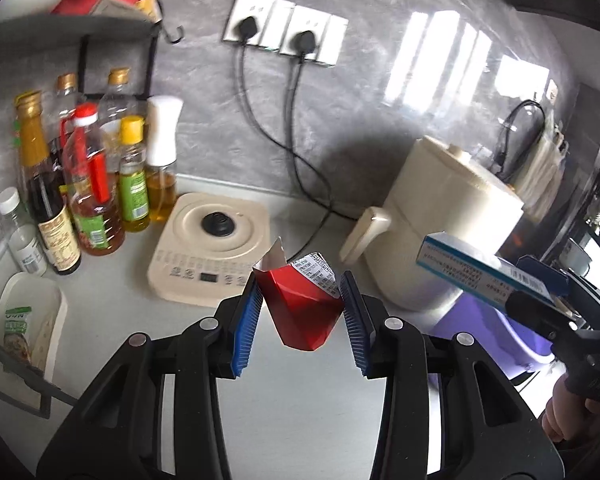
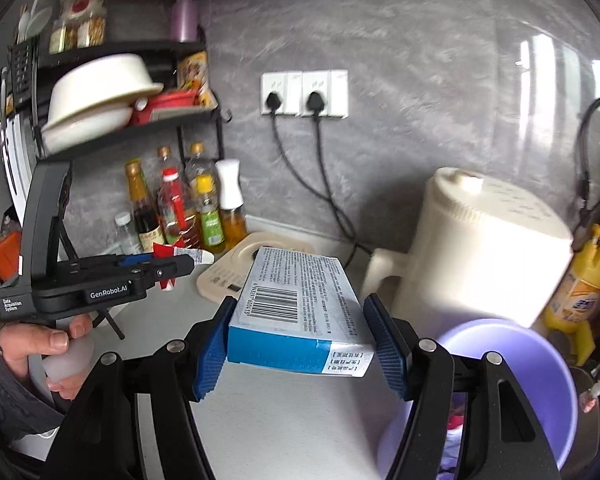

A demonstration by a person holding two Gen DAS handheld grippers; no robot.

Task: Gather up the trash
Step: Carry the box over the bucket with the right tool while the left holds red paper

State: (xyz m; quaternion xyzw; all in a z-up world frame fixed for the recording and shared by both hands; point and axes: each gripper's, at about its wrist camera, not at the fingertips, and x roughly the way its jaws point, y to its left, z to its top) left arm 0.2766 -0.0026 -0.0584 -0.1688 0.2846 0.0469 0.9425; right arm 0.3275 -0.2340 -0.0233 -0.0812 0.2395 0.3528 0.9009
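We see a cream induction cooker (image 1: 212,248) on the grey countertop (image 1: 112,304), oil and sauce bottles (image 1: 88,184) bunched just left of it. A cream air fryer (image 1: 440,220) sits to its right. Two black plugs (image 1: 276,34) sit in white wall sockets (image 2: 304,94). A black rack (image 2: 132,128) holds cream bowls (image 2: 100,96). Yellow spray bottle (image 2: 584,284) at far right.

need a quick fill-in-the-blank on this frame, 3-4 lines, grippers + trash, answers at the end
1. The left gripper is shut on a crumpled ____ carton.
2. The right gripper is shut on a blue and white ____ with a barcode.
3. The bin beside the cream appliance is ____ in colour.
4. Both black plugs sit in the wall ____.

Answers: red; box; purple; sockets
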